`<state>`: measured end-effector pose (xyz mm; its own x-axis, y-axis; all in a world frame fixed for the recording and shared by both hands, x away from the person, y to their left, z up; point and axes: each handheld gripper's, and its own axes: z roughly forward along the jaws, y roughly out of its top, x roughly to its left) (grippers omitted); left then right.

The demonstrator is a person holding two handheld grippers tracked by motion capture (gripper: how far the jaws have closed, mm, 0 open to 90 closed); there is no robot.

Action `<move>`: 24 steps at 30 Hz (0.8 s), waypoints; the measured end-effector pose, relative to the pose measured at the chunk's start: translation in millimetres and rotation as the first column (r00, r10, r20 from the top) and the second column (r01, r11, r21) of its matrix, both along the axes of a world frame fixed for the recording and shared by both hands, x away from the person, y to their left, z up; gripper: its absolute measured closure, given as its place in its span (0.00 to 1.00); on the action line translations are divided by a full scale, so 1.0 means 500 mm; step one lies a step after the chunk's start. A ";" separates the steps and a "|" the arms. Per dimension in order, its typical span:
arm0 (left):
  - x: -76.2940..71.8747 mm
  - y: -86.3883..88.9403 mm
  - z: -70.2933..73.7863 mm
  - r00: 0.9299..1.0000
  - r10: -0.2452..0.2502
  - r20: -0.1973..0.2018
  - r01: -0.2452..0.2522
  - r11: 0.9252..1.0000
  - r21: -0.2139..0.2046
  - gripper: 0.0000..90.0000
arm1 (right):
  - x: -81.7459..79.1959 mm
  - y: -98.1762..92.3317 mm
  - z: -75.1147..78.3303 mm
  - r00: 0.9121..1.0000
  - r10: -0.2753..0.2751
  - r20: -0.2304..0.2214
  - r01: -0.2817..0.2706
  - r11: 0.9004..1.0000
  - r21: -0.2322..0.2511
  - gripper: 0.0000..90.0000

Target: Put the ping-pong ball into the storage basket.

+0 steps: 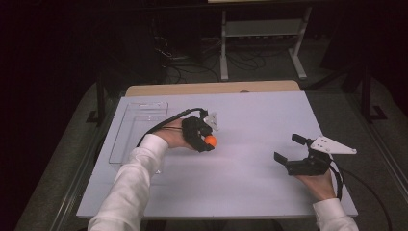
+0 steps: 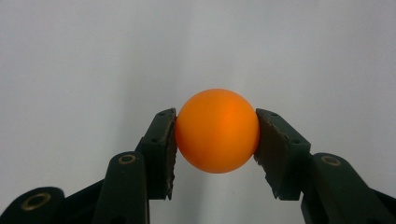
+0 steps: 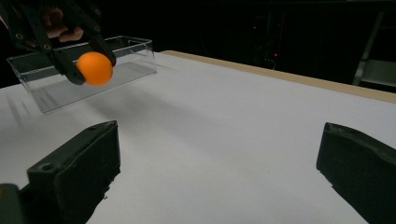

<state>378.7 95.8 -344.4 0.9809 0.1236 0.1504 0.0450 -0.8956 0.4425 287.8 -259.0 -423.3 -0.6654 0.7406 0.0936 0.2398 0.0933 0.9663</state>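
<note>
The left hand-held gripper (image 1: 208,139) clamps a small, smooth orange ball (image 1: 210,140) between its two black jaws; in the left gripper view the ball (image 2: 217,130) sits squarely between the pads (image 2: 167,151), touched on both sides, with the white surface behind it. In the right gripper view the ball (image 3: 95,68) hangs above the white-covered counter (image 1: 250,173), clear of the surface, just in front of a clear rectangular plastic tray (image 3: 116,60) that stands on the counter's left part (image 1: 137,132). The right hand-held gripper (image 1: 293,150) rests low near the counter's right edge, well apart from the ball, its jaws spread wide with nothing between them.
</note>
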 end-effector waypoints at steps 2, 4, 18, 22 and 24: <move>-0.001 0.005 0.007 1.000 0.000 0.007 0.000 1.000 0.007 0.56 | 0.001 0.000 -0.001 1.000 0.000 -0.002 0.000 1.000 0.001 0.00; -0.003 0.009 0.012 1.000 0.004 0.011 -0.004 1.000 0.004 0.56 | 0.001 0.001 -0.001 1.000 0.004 -0.001 -0.004 1.000 -0.002 0.00; -0.023 0.045 0.067 0.997 0.032 0.065 -0.030 0.999 -0.020 0.57 | -0.003 0.007 0.000 1.000 0.010 0.002 -0.010 1.000 -0.005 0.00; -0.028 0.055 0.082 0.997 0.031 0.077 -0.029 0.999 -0.025 0.56 | -0.004 0.007 0.001 1.000 0.008 0.001 -0.008 1.000 -0.001 0.00; -0.030 0.060 0.089 0.996 0.037 0.083 -0.034 0.999 -0.030 0.57 | -0.004 0.006 0.001 1.000 0.007 0.001 -0.007 1.000 -0.002 0.00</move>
